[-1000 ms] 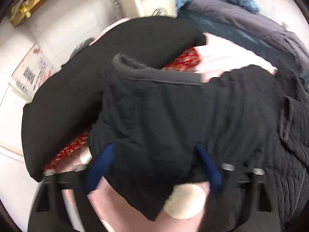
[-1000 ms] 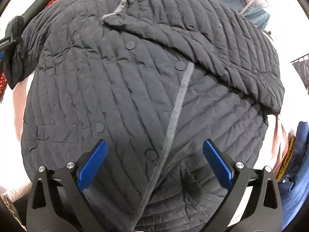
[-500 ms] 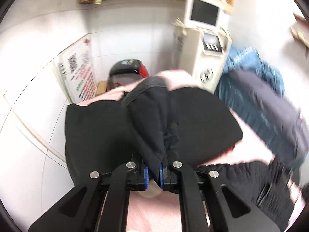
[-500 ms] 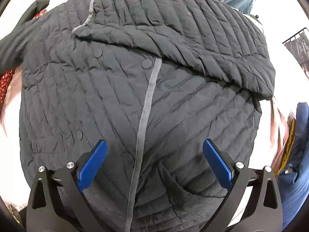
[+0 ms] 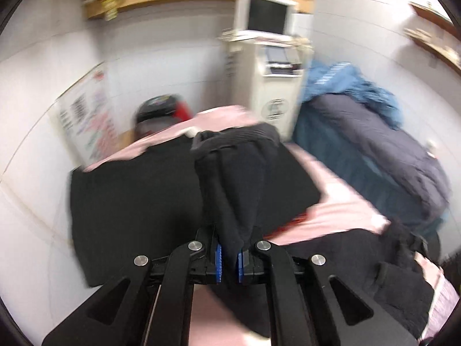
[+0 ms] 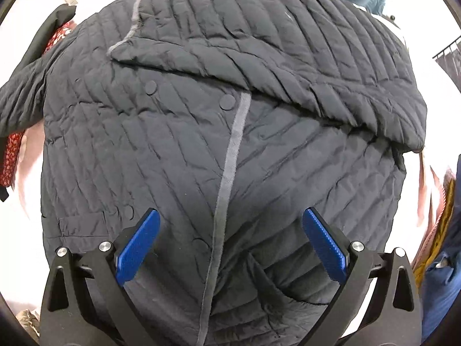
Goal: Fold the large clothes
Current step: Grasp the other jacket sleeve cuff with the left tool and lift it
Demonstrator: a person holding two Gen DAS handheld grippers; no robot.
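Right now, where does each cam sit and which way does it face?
Left wrist: on the left gripper, angled down and out across the pink bed toward the wall; its black fingers show, shut on a sleeve.
Right wrist: on the right gripper, looking straight down at the jacket; its open blue pads show.
Shared: the same dark quilted jacket.
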